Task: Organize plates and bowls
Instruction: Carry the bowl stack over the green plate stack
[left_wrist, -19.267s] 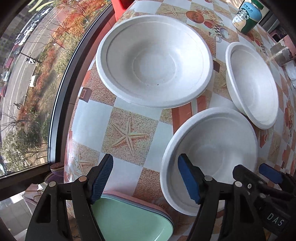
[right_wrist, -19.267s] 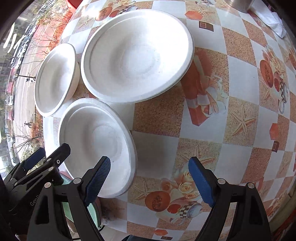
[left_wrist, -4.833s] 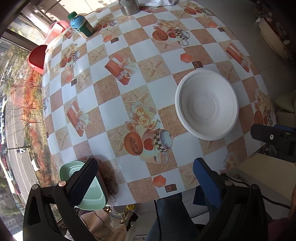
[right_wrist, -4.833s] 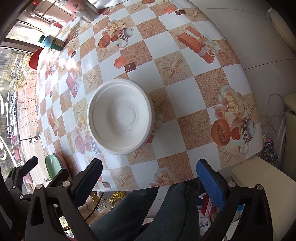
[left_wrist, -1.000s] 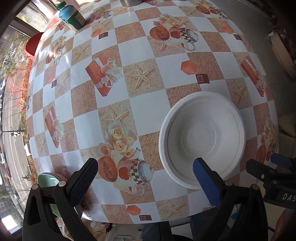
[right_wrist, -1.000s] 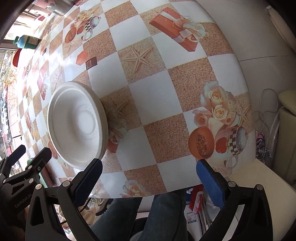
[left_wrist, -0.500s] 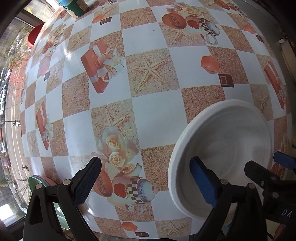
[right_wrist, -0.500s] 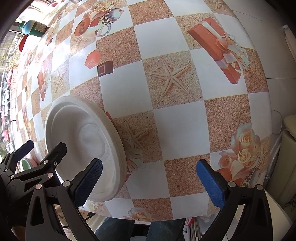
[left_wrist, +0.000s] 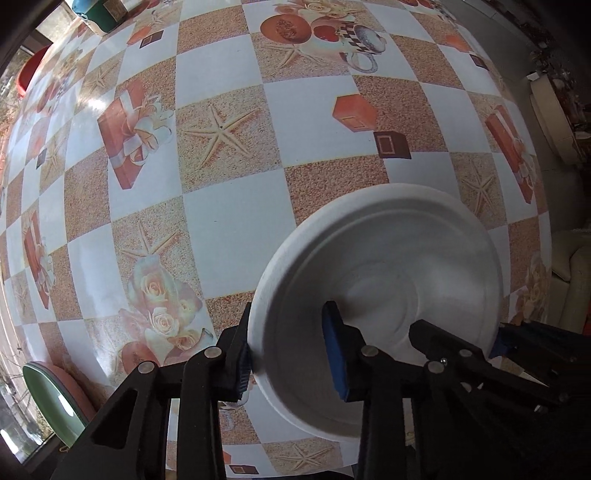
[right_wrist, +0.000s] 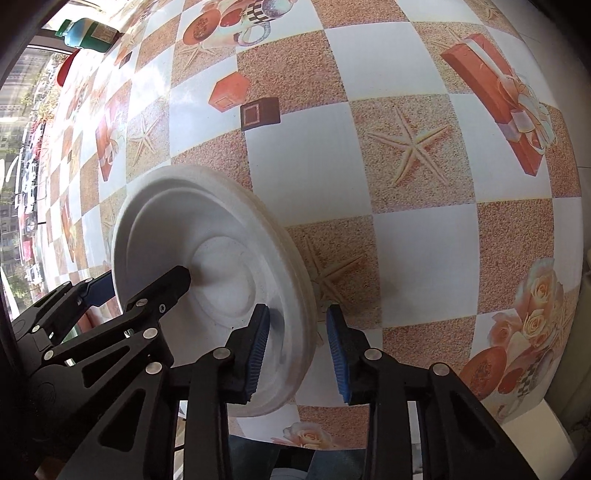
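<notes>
At the desk's near edge, the left tool straddles the left rim of the white bowl stack, its pads set around it. The right tool brackets the opposite rim; whether either truly pinches, I cannot tell. Nothing lies inside the top bowl. Only the left view shows green and pink plates at the desk's left edge.

The left gripper is set astride a rim, one blue pad inside, the other outside. The right gripper is likewise straddled, its jaws narrowed; whether either pair is fully clamped cannot be judged.
</notes>
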